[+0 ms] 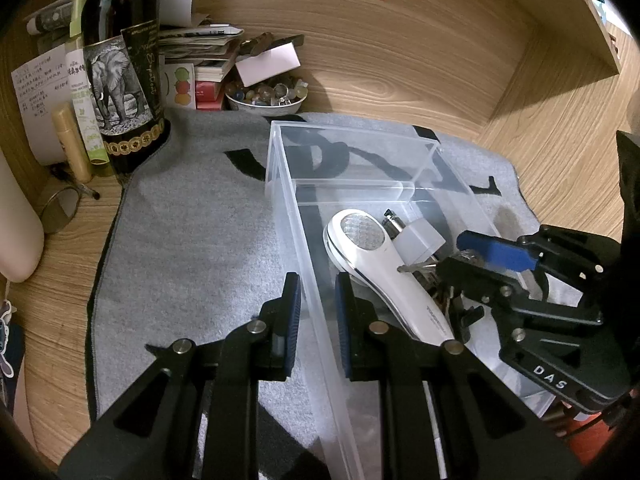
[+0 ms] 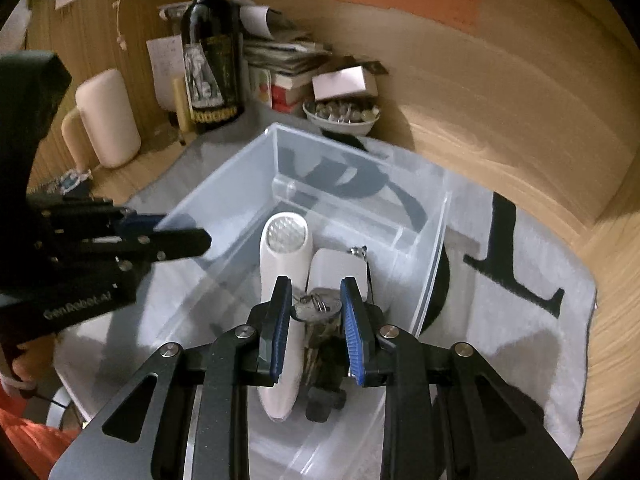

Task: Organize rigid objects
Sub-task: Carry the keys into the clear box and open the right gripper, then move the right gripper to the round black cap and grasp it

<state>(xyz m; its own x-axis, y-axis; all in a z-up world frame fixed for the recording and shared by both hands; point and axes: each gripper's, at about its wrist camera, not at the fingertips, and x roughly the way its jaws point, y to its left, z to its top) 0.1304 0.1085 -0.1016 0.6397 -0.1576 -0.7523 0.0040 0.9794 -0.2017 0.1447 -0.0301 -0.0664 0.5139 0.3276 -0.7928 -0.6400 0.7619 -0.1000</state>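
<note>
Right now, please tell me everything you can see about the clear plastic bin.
The clear plastic bin is a rectangular, translucent, lidless box standing upright on the grey towel. A smaller clear tray sits at its far end. Inside lie a white handheld device, a white charger and keys. The left gripper clamps its near wall.

Between the left jaws stands the clear bin's (image 1: 296, 216) near wall. Beyond them the grey mat (image 1: 192, 240) lies bare up to the bottle (image 1: 120, 80). Under the right jaws, the white device (image 2: 282, 280), keys (image 2: 318, 308) and adapter (image 2: 338, 270) crowd the bin floor; its far half, around the clear inner tray (image 2: 340, 204), is free.
</note>
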